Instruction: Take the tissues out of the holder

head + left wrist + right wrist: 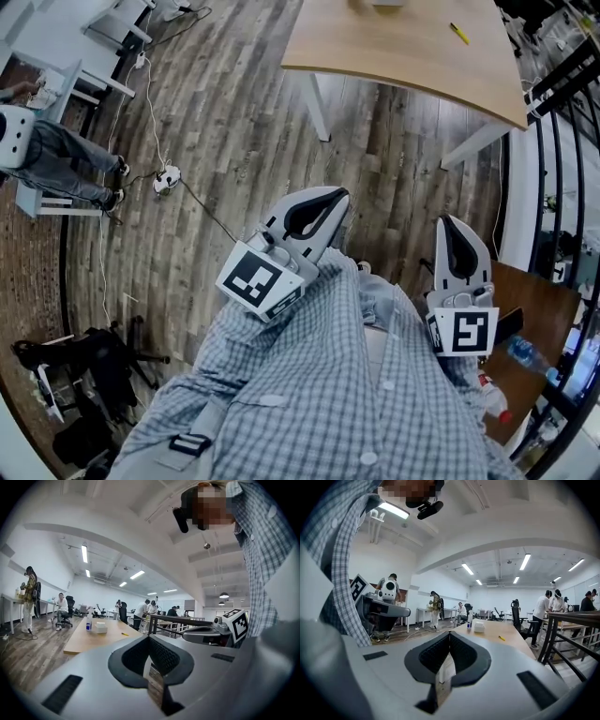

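Left gripper (149,638) and right gripper (450,634) both have their jaws pressed together on nothing, held close to the person's checked shirt (319,375). Well apart from them, on the wooden table (403,56), sits a white box (478,626), probably the tissue holder. No tissues are out yet; the whole task remains.

Mine, both: left gripper (149,641) and right gripper (450,637), matt grey plastic shells; black ribbed rubbery pads (464,654). Shirt (319,375): checked woven cloth. Floor (216,122): worn wood planks. Table (403,47): smooth pale wood.
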Available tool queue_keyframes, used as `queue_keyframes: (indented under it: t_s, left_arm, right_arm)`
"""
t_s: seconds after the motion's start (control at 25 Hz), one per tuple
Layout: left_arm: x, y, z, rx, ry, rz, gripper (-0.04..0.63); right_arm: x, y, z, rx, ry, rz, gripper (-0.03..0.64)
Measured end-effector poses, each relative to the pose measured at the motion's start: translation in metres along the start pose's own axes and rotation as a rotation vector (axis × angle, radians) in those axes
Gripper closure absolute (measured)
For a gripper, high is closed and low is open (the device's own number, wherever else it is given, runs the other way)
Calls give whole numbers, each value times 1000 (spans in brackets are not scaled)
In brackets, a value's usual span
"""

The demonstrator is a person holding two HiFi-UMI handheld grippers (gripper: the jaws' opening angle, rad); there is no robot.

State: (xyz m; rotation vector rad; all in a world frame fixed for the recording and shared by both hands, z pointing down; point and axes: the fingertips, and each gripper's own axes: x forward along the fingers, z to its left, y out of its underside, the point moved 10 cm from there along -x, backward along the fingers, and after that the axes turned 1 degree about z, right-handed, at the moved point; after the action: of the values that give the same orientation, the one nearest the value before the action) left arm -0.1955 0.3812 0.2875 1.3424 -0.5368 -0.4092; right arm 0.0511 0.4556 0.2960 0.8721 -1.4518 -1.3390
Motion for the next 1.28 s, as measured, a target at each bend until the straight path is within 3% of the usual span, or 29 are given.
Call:
queue_keyframes:
  t_s: [0.44, 0.76, 1.28]
  left_arm:
    - [6, -7, -21, 28, -8, -41, 588]
    - [15, -9, -29, 40, 4, -36, 588]
    - [35, -4, -11, 43, 30, -12, 588]
  right_arm:
    - [-20, 0, -14, -12, 6, -47, 604]
    - [-34, 10, -30, -59, 24, -1, 604]
    - [-21, 10, -36, -31, 91, -5, 604]
